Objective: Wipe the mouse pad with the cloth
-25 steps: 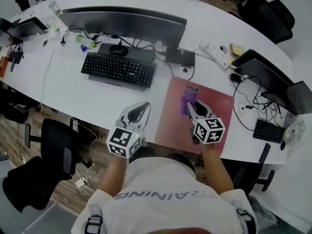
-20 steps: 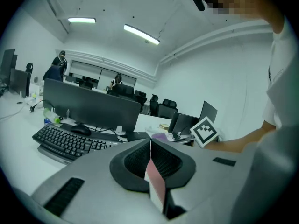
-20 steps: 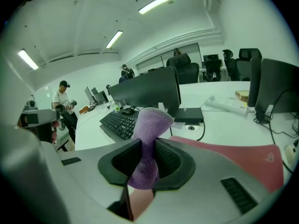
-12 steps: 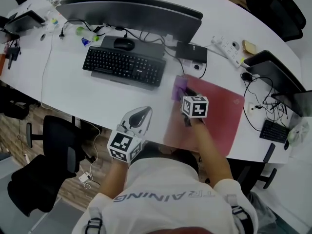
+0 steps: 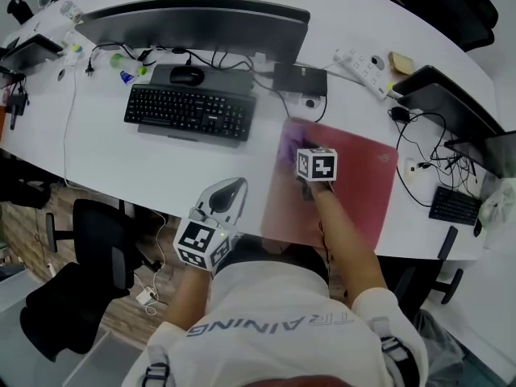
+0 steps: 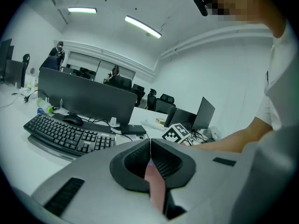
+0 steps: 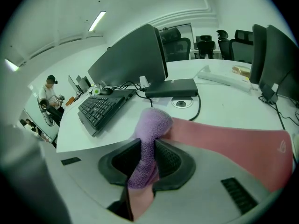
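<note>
The right tool (image 5: 301, 162) is pinching the purple cloth (image 7: 150, 124). Its two jaws squeeze the cloth in the middle. The fluffy end sticks out in front of the tool and points toward the black box and the monitor (image 5: 193, 22). So the cloth's long way runs straight ahead of the tool.

The cloth end sits on the far left corner of the pink mouse pad (image 5: 364, 185), right by its edge. Almost all of the pad lies to the right of this tool and behind it, back toward the person. In the right gripper view the pad runs out a long way to the right. I think the next wipe should go that way, to the right or pulling back, so the cloth stays on the pad. Pushing more ahead or left would slide it onto the bare white tabletop (image 5: 145, 164).

The left tool (image 5: 228, 190) is pressed together and holds nothing. It hangs left of the pad, near the tabletop's front edge. The right tool is the one on the pad, so it does the wiping.
</note>
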`<state>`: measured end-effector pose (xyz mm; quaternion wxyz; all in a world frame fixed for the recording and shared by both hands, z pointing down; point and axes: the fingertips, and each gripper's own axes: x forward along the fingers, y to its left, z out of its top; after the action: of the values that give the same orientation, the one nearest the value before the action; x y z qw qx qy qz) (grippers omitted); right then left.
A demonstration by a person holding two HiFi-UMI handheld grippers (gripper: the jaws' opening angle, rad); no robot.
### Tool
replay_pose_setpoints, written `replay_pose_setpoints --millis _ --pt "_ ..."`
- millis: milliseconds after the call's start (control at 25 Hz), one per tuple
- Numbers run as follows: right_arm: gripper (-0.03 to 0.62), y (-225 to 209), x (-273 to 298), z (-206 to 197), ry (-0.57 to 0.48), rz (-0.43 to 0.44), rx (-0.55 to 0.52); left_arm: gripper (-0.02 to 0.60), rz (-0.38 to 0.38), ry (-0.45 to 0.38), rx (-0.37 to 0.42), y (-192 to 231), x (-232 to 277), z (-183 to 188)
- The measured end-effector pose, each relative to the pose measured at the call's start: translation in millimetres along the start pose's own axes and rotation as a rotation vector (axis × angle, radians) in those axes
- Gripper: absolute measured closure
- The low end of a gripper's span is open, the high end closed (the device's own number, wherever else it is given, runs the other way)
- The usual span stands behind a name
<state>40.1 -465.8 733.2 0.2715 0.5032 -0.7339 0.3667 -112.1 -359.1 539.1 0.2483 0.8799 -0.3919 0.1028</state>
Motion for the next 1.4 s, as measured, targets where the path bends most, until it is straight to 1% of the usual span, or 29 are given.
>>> replay_pose_setpoints --millis 160,440,640,1120,1280,1400 --pt "0.490 -24.0 -15.4 -1.1 0.016 -0.009 0.033 0.549 0.013 -0.001 0.011 -18.6 9.7 2.7" --pt "0.487 -76.8 -43.2 -14.5 0.029 -0.015 0.047 0.549 0.035 -0.001 0.020 -61.1 30.5 0.0" --pt "0.485 -129.7 -70.0 -28.1 0.031 -0.043 0.056 0.549 0.025 0.005 0.030 -101.6 52.7 -3.1" --pt "0.477 -256.8 -142.0 -64.6 0.013 -0.113 0.113 0.549 -0.004 -0.001 0.044 -187.3 104.7 -8.5" --pt "0.477 -291.4 -163.9 -79.0 0.015 -0.125 0.168 0.549 -0.016 0.000 0.049 -210.9 119.1 -11.6" --pt "0.477 -309.3 -174.2 -86.2 0.014 -0.130 0.176 0.549 -0.016 0.000 0.046 -222.7 126.6 -14.0"
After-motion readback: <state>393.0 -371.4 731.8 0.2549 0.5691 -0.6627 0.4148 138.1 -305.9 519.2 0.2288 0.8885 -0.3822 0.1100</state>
